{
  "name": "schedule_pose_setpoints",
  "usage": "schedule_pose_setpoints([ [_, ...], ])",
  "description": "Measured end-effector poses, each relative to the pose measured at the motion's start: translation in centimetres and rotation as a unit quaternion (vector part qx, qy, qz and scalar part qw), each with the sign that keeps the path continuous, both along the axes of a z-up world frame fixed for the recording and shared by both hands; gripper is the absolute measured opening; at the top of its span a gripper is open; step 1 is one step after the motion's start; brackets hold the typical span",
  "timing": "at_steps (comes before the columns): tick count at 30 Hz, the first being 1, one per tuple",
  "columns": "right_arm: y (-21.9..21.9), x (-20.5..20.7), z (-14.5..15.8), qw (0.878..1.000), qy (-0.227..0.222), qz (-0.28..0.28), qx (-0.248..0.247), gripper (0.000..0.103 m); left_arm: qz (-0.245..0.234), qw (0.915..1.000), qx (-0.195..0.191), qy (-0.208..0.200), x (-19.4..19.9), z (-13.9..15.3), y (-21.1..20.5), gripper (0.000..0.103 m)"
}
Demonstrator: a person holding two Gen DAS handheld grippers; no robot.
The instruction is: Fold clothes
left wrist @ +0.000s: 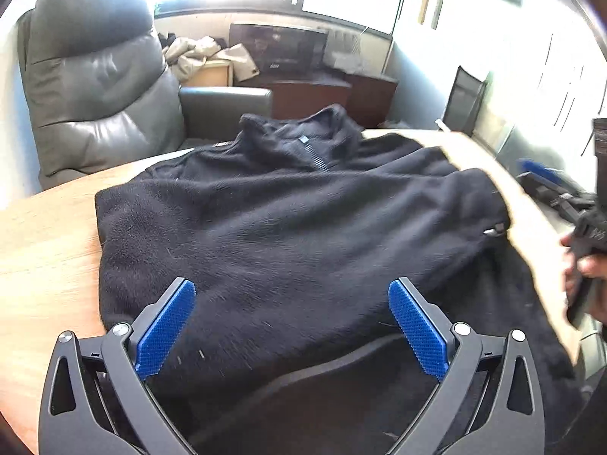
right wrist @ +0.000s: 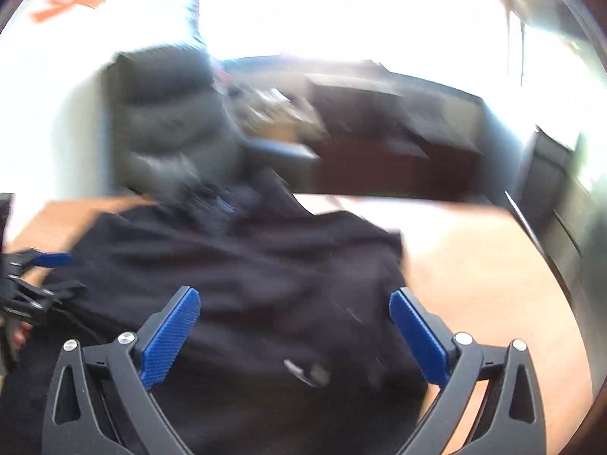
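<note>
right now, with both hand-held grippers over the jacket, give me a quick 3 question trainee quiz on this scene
1. True or false: the left hand-held gripper is shut on the black fleece jacket.
2. Multiple choice: the jacket's collar points toward (a) the grey leather armchair, (b) the camera, (c) the floor.
3. Fill in: the jacket lies on a ____ wooden table.

Key:
1. False. Its jaws stand wide apart above the fleece, as do those of the right hand-held gripper.
2. a
3. light (tan)
</note>
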State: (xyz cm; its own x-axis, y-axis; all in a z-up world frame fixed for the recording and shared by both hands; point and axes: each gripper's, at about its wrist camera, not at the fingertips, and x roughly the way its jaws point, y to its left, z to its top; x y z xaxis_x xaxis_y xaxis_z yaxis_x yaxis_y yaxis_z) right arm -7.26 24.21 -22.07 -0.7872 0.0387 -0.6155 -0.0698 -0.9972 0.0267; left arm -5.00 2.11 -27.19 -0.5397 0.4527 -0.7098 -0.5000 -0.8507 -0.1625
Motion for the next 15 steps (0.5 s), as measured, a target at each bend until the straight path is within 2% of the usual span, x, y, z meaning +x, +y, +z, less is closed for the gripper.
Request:
schedule_pose_setpoints([
  [1,-0.7,-0.6,-0.1,0.999,-0.001,0.030,-0.011,0.103,-0.003,1.0000,0.000,0.004,0.6,0.3,0.0,0.103],
  [3,-1.1,-3.0,-2.5,0.997,-0.054,0.041,-0.028,0.103,-0.002,1.0000,0.001,-0.001,1.4,0.4,-0.3,0.103],
  [5,0.6,-4.6,-6.4,0.991,-0.125,-0.016,-0.032,0.103,0.004,0.9999,0.002,-0.012,2.1,0.1,-0.7,0.103],
  [6,2.1,-4.9,-8.2,0.986,-0.153,-0.043,-0.052,0.103,0.009,0.9998,0.001,-0.017,2.5,-0.1,-1.0,0.103],
  [10,3.4,-3.3,-8.8,0.988,-0.141,-0.062,-0.027,0.102,0.036,0.9989,0.001,-0.029,4.1,-0.8,-2.3,0.103],
  [15,3.6,-2.1,-6.6,0.992,-0.111,-0.052,-0.012,0.103,0.029,0.9988,0.008,-0.038,7.0,-0.8,-1.6,0.103],
])
